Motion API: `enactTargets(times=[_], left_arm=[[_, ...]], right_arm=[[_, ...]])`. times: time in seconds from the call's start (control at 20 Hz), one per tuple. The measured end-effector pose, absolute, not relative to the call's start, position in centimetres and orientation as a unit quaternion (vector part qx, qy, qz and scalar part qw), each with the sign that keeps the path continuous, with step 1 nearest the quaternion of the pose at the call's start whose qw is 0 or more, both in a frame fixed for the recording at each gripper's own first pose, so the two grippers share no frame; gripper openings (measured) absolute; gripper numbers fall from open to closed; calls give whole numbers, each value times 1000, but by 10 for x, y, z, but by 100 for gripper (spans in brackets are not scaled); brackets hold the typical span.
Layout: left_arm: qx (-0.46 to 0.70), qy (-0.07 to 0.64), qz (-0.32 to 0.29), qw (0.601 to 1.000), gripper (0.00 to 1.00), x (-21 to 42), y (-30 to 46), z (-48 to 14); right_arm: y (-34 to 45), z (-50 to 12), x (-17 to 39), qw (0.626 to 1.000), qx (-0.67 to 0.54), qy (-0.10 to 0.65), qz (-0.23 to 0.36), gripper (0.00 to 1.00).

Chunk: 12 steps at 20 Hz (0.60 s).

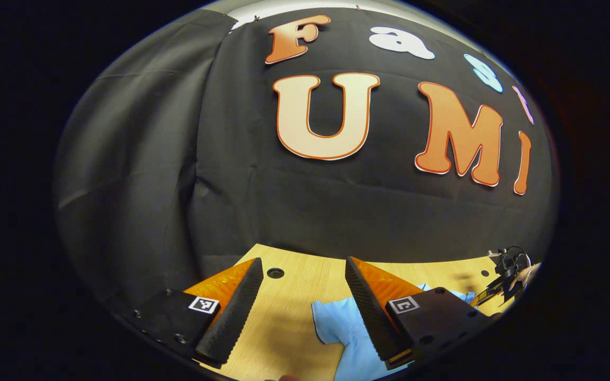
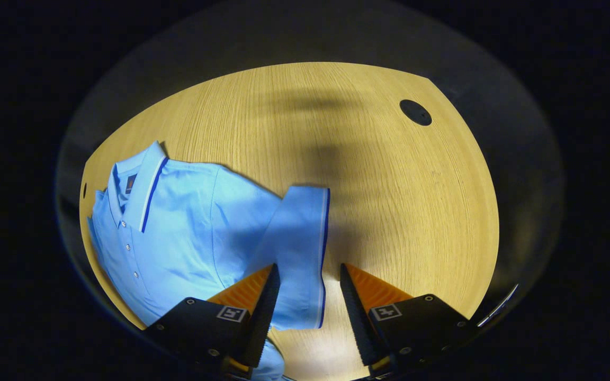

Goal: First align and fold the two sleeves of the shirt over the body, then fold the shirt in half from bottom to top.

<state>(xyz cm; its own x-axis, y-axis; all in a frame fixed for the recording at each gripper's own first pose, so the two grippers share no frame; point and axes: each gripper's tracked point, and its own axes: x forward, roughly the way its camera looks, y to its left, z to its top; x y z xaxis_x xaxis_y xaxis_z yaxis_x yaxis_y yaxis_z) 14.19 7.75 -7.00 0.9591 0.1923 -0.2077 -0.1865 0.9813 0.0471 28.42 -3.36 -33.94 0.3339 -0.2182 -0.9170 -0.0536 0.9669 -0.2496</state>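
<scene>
A light blue polo shirt [image 2: 188,233] lies flat on the wooden table [image 2: 389,211] in the right gripper view, collar [image 2: 143,185] at the left. Its short sleeve [image 2: 299,233], trimmed in dark blue and white, points toward my right gripper [image 2: 308,267]. That gripper is open and hovers over the sleeve's hem, one finger on each side. In the left gripper view my left gripper [image 1: 302,263] is open low over the table. A blue piece of the shirt [image 1: 337,320] lies by its right finger [image 1: 371,307], untouched as far as I can see.
A round dark hole [image 2: 415,112] marks the table's far right, another hole [image 1: 275,273] sits ahead of the left gripper. The other gripper [image 1: 506,272] shows far right in the left gripper view. The black cloth wall [image 1: 337,211] stands just behind the table's edge.
</scene>
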Motion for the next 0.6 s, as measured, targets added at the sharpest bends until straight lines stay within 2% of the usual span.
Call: enactTargets(times=[0.1,0.2,0.35,0.5,0.6], left_arm=[[15,106,97,990,100,140,80,-70],[13,105,99,989,100,136,83,-69],[8,105,98,990,100,129,88,-70],[11,104,95,990,100,125,95,-70],[12,101,92,991,100,121,101,-68]], right_arm=[[-30,-341,283,808,-106,578,-48,65],[-30,-340,283,809,-100,576,-54,55],[-34,-337,284,814,-78,572,-65,14],[-30,-332,281,824,-61,559,-74,3],[-23,-315,281,839,-71,535,-71,2]])
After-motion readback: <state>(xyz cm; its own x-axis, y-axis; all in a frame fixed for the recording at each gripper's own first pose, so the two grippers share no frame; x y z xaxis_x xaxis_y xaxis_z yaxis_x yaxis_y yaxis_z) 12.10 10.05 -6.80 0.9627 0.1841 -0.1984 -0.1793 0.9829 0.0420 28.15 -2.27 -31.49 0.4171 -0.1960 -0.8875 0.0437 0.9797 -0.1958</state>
